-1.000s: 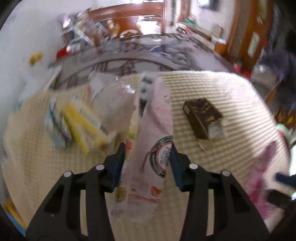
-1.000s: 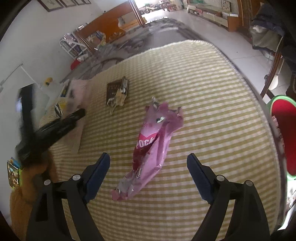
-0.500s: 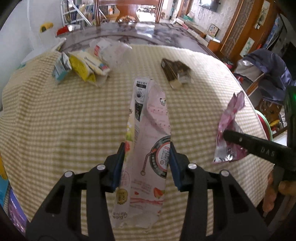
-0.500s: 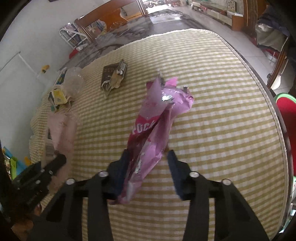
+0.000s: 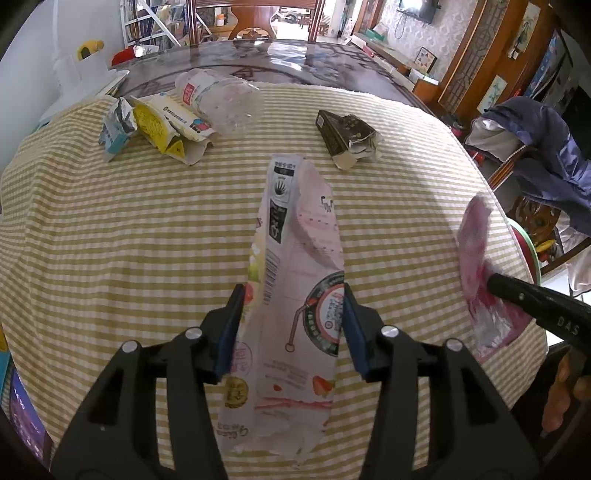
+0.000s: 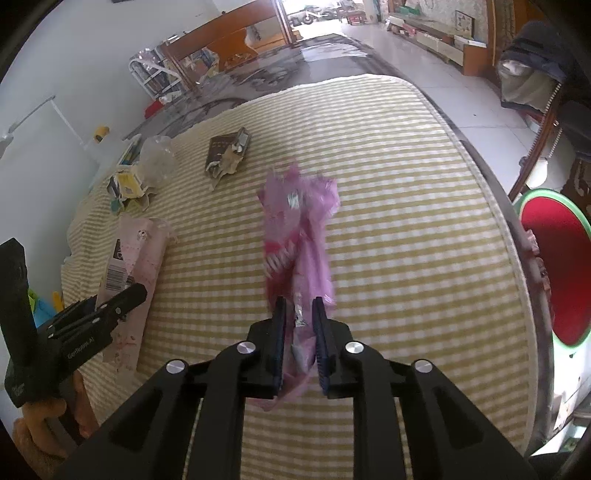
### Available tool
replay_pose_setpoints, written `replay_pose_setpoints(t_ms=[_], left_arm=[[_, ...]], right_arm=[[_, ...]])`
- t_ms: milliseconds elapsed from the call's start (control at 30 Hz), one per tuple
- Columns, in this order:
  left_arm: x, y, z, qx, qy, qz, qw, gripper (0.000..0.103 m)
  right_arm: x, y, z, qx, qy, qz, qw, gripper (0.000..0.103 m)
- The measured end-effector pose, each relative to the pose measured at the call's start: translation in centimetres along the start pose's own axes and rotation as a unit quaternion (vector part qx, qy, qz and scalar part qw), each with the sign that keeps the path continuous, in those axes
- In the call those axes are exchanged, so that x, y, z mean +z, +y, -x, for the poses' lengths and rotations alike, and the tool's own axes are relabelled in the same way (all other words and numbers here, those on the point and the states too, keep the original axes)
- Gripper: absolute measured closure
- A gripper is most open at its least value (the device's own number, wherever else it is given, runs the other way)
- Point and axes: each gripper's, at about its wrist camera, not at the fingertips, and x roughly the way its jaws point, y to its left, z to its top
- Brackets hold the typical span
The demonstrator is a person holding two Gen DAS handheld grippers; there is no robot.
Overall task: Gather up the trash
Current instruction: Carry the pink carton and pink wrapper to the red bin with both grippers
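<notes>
- While the left gripper point(image 5: 293, 325) clamps the long pale pink wrapper point(image 5: 295, 280) across its width, the right gripper point(image 6: 299, 343) has its fingers pressed together on the crinkled magenta snack bag point(image 6: 295, 236).
- A second ago the right fingers stood spread on either side of that bag as it lay flat; half a second ago they had closed on it, and now it stands up off the cloth, blurred by motion.
- The pink wrapper was already pinched a second ago and has stayed so, its far end pointing away across the table.
- My reading: both hands now carry a piece of trash, so the next step is probably a drop into a bin; the red tub with a green rim point(image 6: 554, 266) beside the table may serve, though I cannot be sure.
- Trash left on the checked yellow tablecloth point(image 5: 110, 240): a torn dark carton point(image 5: 345, 133), a crushed clear bottle point(image 5: 218, 98), and a heap of yellow and white packets point(image 5: 162, 127), all at the far side.
- Beyond lie a dark glossy tabletop point(image 5: 288, 61), a wooden chair point(image 5: 255, 18), and clothes on a chair point(image 5: 539, 147) to the right.
</notes>
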Motion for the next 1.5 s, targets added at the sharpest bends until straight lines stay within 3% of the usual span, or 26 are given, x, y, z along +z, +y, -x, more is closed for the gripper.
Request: replay_pose_setpoints(t_ms=[33,67,200,433,633,733,800,867,900,967,1500], left_arm=[[0.0,0.0,0.0,-0.001,0.0,0.001,1.0,0.055],[0.1,0.1,0.1,-0.002,-0.001,0.002,1.0,0.054],[0.2,0.1,0.3,0.0,-0.007,0.005,1.0,0.048],[1.0,-0.1,-0.4,0.006,-0.014,0.003,0.9999,0.044],[0.8,-0.9,-1.4,0.013,-0.003,-0.013,0.9998,0.044],[0.5,-0.9,-1.6,0.014,0.0,-0.01,0.9999,0.055],[0.3,-0.6,-1.4,0.02,-0.005,-0.004,0.9998,0.057],[0.3,-0.4,-1.1,0.025,-0.01,0.002,0.9996,0.058],[0.3,-0.3,-0.9,0.025,-0.013,0.005,0.9996,0.058],[0.4,-0.3,-0.4,0.022,-0.02,0.008,0.9995,0.058],[1.4,-4.5,2.5,-0.021,-0.055,-0.026,0.9979,0.058]], right_arm=[[0.0,-0.2,0.1,-0.001,-0.003,-0.006,1.0,0.054],[-0.1,-0.6,0.5,-0.002,-0.01,-0.016,1.0,0.046],[0.2,-1.2,1.4,-0.005,-0.022,-0.028,0.999,0.045],[1.3,-1.6,1.5,-0.02,-0.033,-0.036,0.999,0.025],[1.8,0.1,-0.2,-0.02,-0.022,-0.005,1.0,0.025],[1.3,1.1,-1.2,-0.039,-0.017,0.029,0.999,0.031],[0.9,1.3,-2.0,-0.052,-0.008,0.043,0.998,0.043],[0.7,1.0,-2.6,-0.049,0.005,0.041,0.998,0.066],[0.6,0.7,-2.8,-0.047,0.009,0.037,0.998,0.072],[0.5,0.5,-2.3,-0.044,-0.001,0.034,0.998,0.076],[1.1,-2.0,3.8,-0.023,-0.066,-0.006,0.998,0.076]])
